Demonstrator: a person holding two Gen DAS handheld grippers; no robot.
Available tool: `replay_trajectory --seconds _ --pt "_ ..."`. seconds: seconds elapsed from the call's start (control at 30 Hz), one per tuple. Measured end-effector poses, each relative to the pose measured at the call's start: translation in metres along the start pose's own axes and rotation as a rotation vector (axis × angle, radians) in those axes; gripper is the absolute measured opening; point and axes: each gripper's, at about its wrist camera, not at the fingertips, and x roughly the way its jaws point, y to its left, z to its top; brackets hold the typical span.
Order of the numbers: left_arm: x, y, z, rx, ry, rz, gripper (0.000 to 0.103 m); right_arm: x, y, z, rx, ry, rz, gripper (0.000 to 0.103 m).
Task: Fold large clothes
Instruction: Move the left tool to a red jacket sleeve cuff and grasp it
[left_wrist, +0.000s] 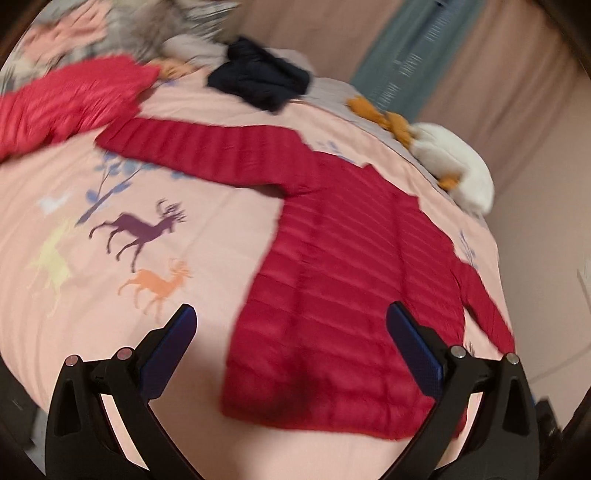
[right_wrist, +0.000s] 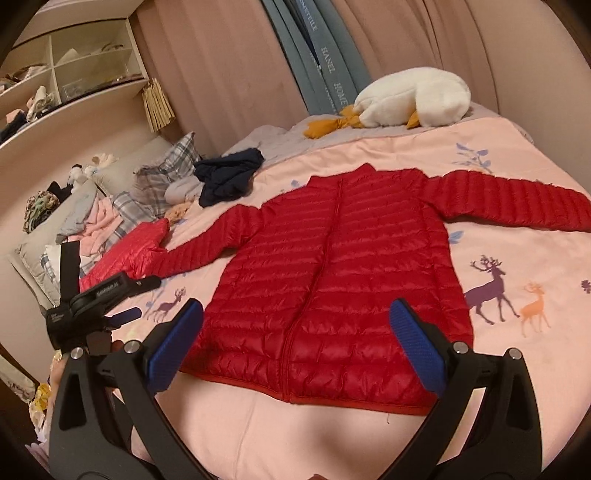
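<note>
A red quilted puffer jacket (right_wrist: 332, 266) lies flat and zipped on the pink bed, both sleeves spread out sideways. It also shows in the blurred left wrist view (left_wrist: 343, 295). My right gripper (right_wrist: 295, 306) is open and empty, above the jacket's hem. My left gripper (left_wrist: 291, 310) is open and empty, near the jacket's bottom left corner. The left gripper also shows in the right wrist view (right_wrist: 122, 317), at the left by the jacket's left sleeve end.
A second, brighter red jacket (right_wrist: 129, 254) lies crumpled at the left. A dark navy garment (right_wrist: 229, 173) lies behind it. A white goose plush (right_wrist: 413, 96) sits at the far edge. Pillows and loose clothes (right_wrist: 110, 206) pile at the left, under shelves (right_wrist: 74, 74).
</note>
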Motion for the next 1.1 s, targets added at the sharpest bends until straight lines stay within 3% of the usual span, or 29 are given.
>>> replay_trajectory --seconds 0.5,0.83,1.1 --pt "0.073 0.137 0.090 -0.361 -0.047 -0.097 0.102 0.072 0.020 -0.004 -0.080 0.131 -0.047 0.101" --pt "0.121 0.183 0.126 -0.417 -0.031 -0.045 0.102 0.111 0.040 -0.002 -0.120 0.196 -0.080 0.101" --pt "0.142 0.202 0.146 -0.454 -0.040 -0.070 0.102 0.137 0.054 -0.002 -0.132 0.225 -0.084 0.101"
